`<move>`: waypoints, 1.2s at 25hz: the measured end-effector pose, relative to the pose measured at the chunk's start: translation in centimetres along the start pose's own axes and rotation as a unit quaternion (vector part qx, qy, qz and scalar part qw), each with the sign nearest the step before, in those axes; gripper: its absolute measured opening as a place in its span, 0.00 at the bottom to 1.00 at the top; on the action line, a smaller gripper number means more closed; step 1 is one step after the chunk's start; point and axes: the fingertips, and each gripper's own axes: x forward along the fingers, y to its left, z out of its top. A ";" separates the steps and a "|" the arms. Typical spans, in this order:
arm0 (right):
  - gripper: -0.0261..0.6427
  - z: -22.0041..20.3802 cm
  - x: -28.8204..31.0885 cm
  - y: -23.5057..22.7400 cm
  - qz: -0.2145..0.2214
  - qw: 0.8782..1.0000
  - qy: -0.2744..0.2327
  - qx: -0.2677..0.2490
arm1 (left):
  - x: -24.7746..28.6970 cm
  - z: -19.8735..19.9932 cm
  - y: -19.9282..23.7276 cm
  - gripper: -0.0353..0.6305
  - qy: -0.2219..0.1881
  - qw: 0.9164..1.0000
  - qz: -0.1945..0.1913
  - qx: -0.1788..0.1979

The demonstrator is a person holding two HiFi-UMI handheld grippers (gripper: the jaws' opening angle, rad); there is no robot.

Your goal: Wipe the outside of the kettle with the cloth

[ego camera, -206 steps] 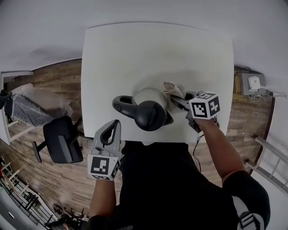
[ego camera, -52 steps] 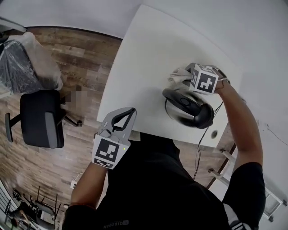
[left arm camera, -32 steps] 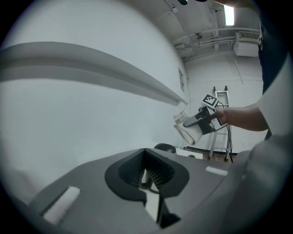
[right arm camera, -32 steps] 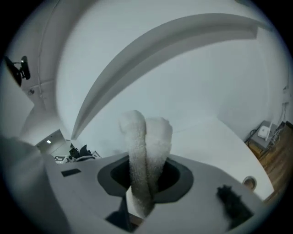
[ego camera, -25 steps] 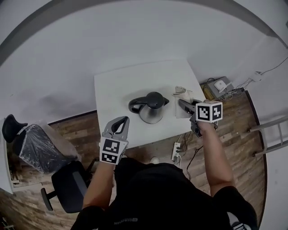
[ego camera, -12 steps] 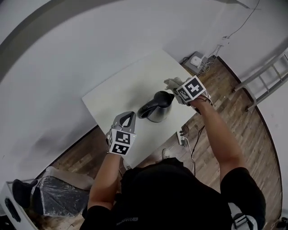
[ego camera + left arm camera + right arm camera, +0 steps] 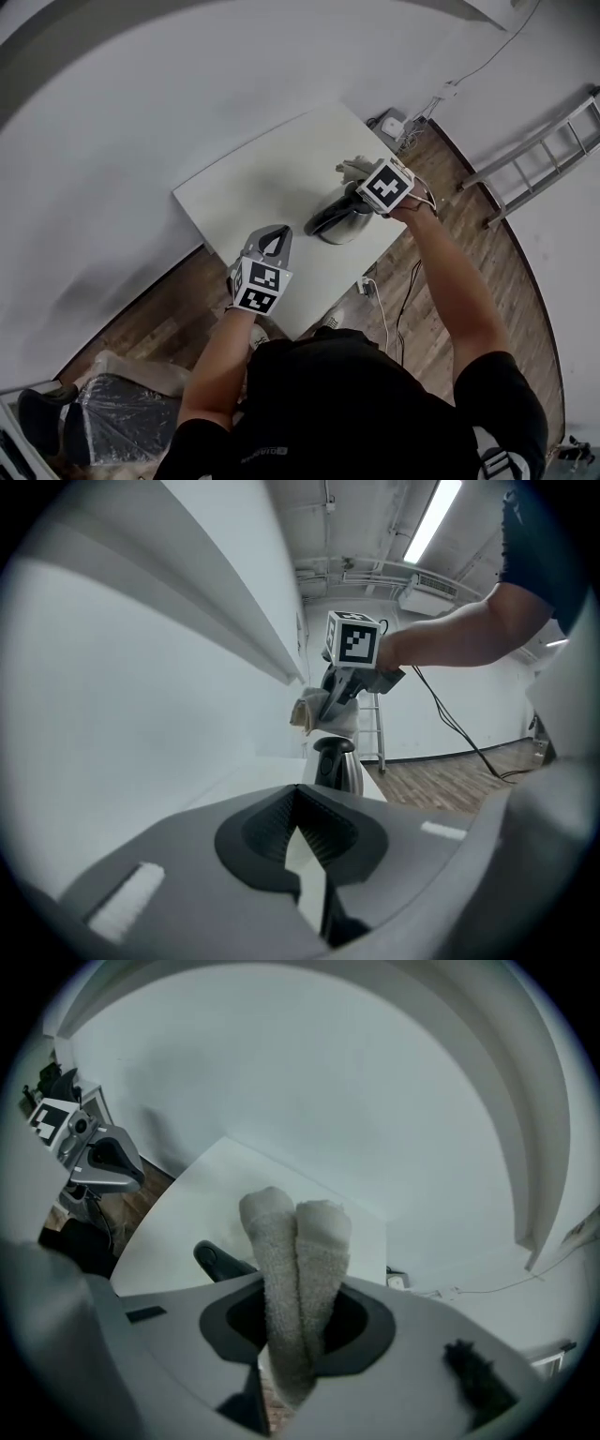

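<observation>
Gleaming steel kettle (image 7: 349,228), cream terry cloth (image 7: 292,1269)

One kettle (image 7: 342,223), one cloth (image 7: 295,1241), one table (image 7: 248,197), one ladder (image 7: 534,159), two grippers: left gripper (image 7: 279,232), right gripper (image 7: 361,180).

A white table (image 7: 246,192) was placed beside a white wall (image 7: 122,103) on wood-plank flooring (image 7: 487,253). A metal ladder (image 7: 539,155) was seen beyond it, and a ceiling strip light (image 7: 433,517) was lit.

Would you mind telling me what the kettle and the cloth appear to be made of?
The kettle body looks like metal, with a silvery sheen; its lid and handle seem matte black plastic. The cloth is probably cotton terry: off-white, nubby pile.
</observation>
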 end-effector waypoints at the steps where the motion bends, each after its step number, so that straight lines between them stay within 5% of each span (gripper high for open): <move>1: 0.18 0.2 -0.1 0.4 0.001 1.000 0.002 0.000 | -0.1 0.0 0.1 0.06 -0.003 1.000 -0.001 -0.002; 7: 0.18 3.3 -1.0 4.2 -0.001 0.999 -0.035 -0.034 | -0.7 -1.3 0.4 0.06 -0.002 1.000 -0.001 -0.014; 12: 0.18 5.0 -1.5 7.8 -0.076 0.991 -0.086 -0.070 | -1.1 -3.1 0.9 0.06 0.008 1.000 0.011 -0.011; 16: 0.18 6.6 -2.6 10.5 -0.062 0.983 -0.171 0.011 | -0.6 -4.7 0.8 0.06 0.020 1.000 0.008 -0.020; 21: 0.18 6.0 -0.7 13.3 -0.027 0.960 -0.250 0.125 | 0.0 -5.7 0.6 0.06 0.022 0.999 0.012 -0.027; 30: 0.18 3.7 5.1 16.9 0.039 0.946 -0.255 0.198 | 0.8 -8.9 -1.4 0.06 0.056 0.998 0.000 -0.038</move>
